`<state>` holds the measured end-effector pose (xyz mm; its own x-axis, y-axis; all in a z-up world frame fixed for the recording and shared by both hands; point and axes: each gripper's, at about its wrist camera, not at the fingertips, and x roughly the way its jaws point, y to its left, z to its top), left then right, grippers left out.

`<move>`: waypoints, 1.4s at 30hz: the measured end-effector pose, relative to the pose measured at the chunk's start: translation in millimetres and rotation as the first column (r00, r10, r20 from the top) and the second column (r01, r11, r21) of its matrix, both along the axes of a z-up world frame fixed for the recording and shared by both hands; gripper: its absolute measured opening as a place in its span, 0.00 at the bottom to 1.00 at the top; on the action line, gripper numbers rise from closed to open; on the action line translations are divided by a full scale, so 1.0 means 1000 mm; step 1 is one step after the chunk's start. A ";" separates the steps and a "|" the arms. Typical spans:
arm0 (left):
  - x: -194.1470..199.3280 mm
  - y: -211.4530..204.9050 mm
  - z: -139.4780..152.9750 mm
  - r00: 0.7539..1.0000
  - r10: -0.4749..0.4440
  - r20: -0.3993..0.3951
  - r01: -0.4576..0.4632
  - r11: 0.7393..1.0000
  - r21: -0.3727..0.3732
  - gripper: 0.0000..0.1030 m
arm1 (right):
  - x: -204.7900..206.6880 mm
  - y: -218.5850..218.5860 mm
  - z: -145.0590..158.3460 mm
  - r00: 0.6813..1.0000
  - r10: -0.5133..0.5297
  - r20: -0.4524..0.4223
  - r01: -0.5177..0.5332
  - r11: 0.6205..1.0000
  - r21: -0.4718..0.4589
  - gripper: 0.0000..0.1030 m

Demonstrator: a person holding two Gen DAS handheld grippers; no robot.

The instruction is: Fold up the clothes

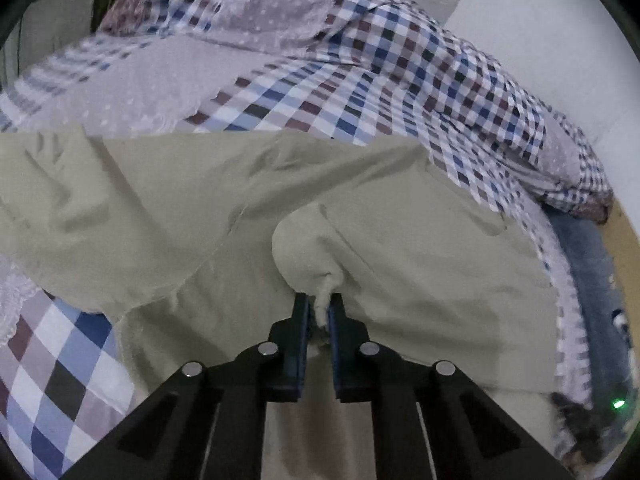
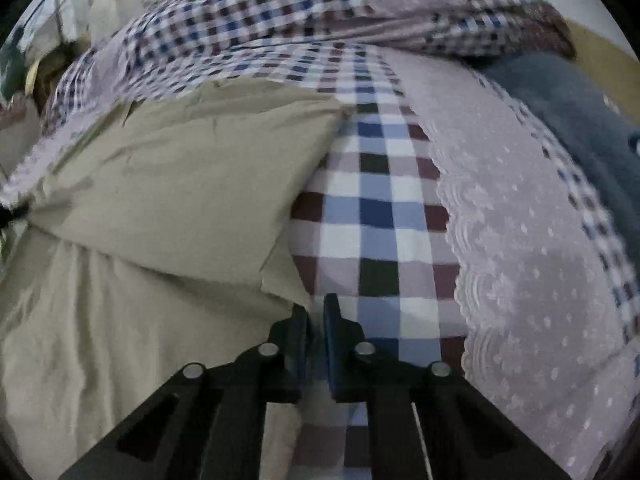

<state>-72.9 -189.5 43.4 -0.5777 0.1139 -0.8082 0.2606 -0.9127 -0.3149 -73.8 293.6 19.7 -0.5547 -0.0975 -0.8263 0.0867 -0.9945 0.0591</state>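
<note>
**Khaki garment mid-fold, both tongs pinching cloth**

Left tongs (image 1: 319, 306) nearly closed, pinching a bunched wad of the khaki garment (image 1: 400, 248). Right tongs (image 2: 316, 312) also nearly closed, apparently gripping the garment's edge at a corner; contact partly hidden. Garment lies on the checked bedspread (image 2: 372, 216) of a bed, lace-trimmed panel (image 2: 520, 240) alongside, a blue denim item (image 1: 592, 272) at the bed's edge. Progress: one flap (image 2: 192, 176) already lies doubled over the body, so partly folded at least; wrinkles and loose edges remain, not a neat packet. Long axis looks to run across the left view, left to right; type and which end is which unclear.
</note>
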 end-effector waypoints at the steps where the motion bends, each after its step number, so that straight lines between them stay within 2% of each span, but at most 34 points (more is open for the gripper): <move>1: -0.002 0.002 -0.006 1.000 -0.010 0.026 0.010 1.000 -0.008 0.11 | -0.001 0.002 -0.002 1.000 -0.010 0.004 0.010 1.000 0.004 0.06; 2: 0.000 0.002 -0.008 1.000 -0.013 0.017 0.013 1.000 -0.013 0.11 | 0.001 0.006 -0.001 1.000 -0.023 0.006 0.023 1.000 -0.015 0.09; 3: 0.003 0.002 -0.008 1.000 -0.015 0.009 0.015 1.000 -0.020 0.16 | 0.004 0.010 0.000 0.999 -0.036 0.008 0.036 0.999 -0.037 0.12; 4: 0.004 0.002 -0.007 1.000 -0.016 0.012 0.016 0.999 -0.031 0.26 | 0.007 0.014 0.002 0.999 -0.049 0.011 0.049 0.997 -0.058 0.17; 5: 0.008 0.002 -0.004 1.000 -0.013 0.013 0.014 0.999 -0.045 0.31 | 0.010 0.018 0.005 0.998 -0.059 0.011 0.059 0.996 -0.067 0.25; 7: 0.015 0.001 0.002 1.000 -0.007 0.012 0.008 0.997 -0.074 0.61 | 0.021 0.029 0.015 0.997 -0.078 0.001 0.078 0.993 -0.090 0.37; 9: 0.031 -0.001 0.010 1.000 0.006 -0.020 -0.008 0.996 -0.089 0.73 | 0.037 0.041 0.025 0.994 -0.108 -0.010 0.106 0.988 -0.115 0.38; 12: 0.057 -0.002 0.019 0.998 -0.003 -0.061 -0.002 0.997 -0.082 0.74 | 0.064 0.055 0.042 0.992 -0.121 -0.036 0.114 0.979 -0.167 0.39; 18: 0.111 0.013 0.038 0.987 -0.062 -0.149 0.058 0.998 -0.033 0.74 | 0.181 0.055 0.044 1.000 -0.022 -0.003 0.020 0.974 -0.227 0.41; 24: 0.182 0.043 0.053 0.953 -0.138 -0.271 0.151 0.988 0.026 0.77 | 0.298 0.055 0.046 0.996 0.082 0.024 -0.072 0.955 -0.287 0.42; 28: 0.220 0.060 0.052 0.946 -0.192 -0.263 0.205 0.979 0.021 0.77 | 0.336 0.036 0.032 0.988 0.130 0.088 -0.107 0.968 -0.228 0.42; 30: 0.231 0.062 0.051 0.948 -0.186 -0.257 0.202 0.979 0.037 0.77 | 0.355 0.026 0.025 0.981 0.151 0.121 -0.126 0.972 -0.198 0.42; 33: 0.243 0.061 0.050 0.950 -0.171 -0.262 0.192 0.980 0.057 0.77 | 0.360 0.019 0.015 0.978 0.128 0.165 -0.106 0.985 -0.137 0.41; 34: 0.246 0.060 0.050 0.950 -0.166 -0.265 0.188 0.980 0.059 0.77 | 0.361 0.017 0.014 0.978 0.122 0.167 -0.101 0.986 -0.130 0.38; 37: 0.247 0.057 0.046 0.954 -0.150 -0.259 0.174 0.982 0.073 0.77 | 0.364 0.009 0.014 0.978 0.105 0.178 -0.086 0.990 -0.109 0.01; 42: 0.254 0.037 0.049 0.954 -0.099 -0.284 0.133 0.986 0.104 0.77 | 0.384 0.021 0.019 0.972 -0.021 0.236 0.042 0.995 -0.085 0.00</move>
